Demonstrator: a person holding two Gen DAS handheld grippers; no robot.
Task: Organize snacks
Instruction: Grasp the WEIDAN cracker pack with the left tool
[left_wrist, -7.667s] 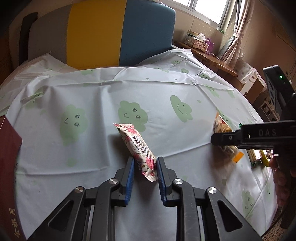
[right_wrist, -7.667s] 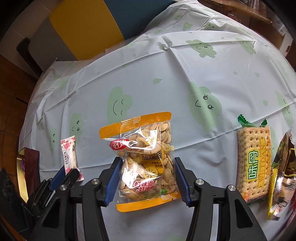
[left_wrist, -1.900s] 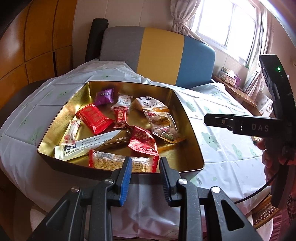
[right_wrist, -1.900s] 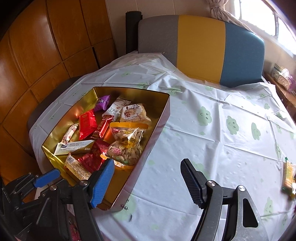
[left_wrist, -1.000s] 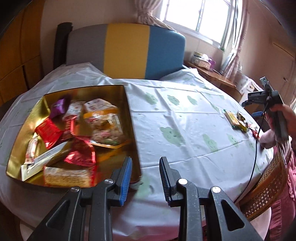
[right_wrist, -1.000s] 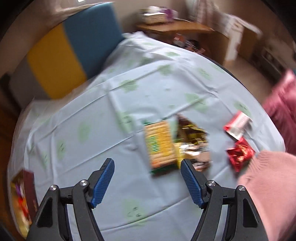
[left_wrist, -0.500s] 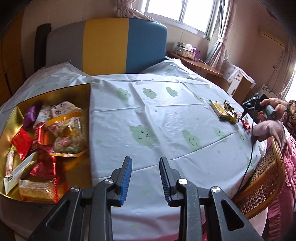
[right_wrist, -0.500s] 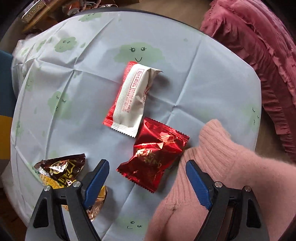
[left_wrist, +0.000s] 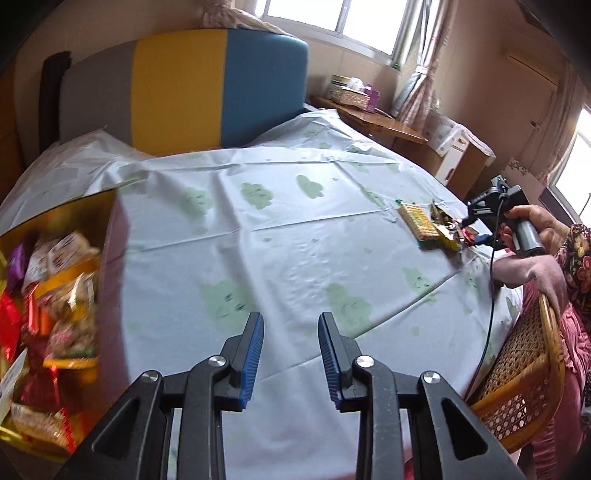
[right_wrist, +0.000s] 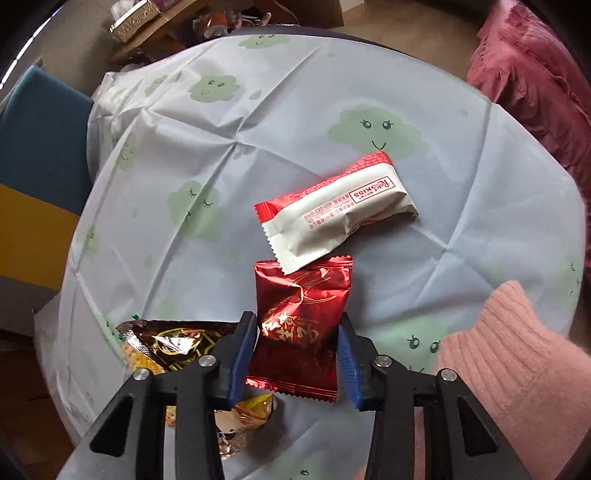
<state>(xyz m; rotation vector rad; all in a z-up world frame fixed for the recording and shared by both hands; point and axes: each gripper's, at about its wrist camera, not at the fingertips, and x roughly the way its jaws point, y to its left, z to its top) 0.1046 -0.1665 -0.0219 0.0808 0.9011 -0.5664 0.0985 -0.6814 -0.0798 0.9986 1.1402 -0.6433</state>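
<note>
Right gripper (right_wrist: 295, 338) fingers, just closing, clamp one shiny red foil packet (right_wrist: 301, 325); beside it lie one red-and-white wrapper (right_wrist: 340, 218) and one brown packet (right_wrist: 173, 341). Left gripper (left_wrist: 291, 341) fingers stand slightly apart, empty.

Home dining room: round table, cloud-print tablecloth (left_wrist: 295, 236), wicker chair (left_wrist: 517, 369), curtained window (left_wrist: 332, 18)

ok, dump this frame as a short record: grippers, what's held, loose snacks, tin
right gripper: jaws have just closed onto the shiny red foil packet, pads against both sides
left gripper: nothing between its jaws, above bare tablecloth
loose on cloth: red-and-white wrapped bar, overlapping the red packet's top edge; brown-and-gold foil packet; cracker pack
gold tin: at the table's left side, holds many snacks
near right gripper: pink knit sleeve
</note>
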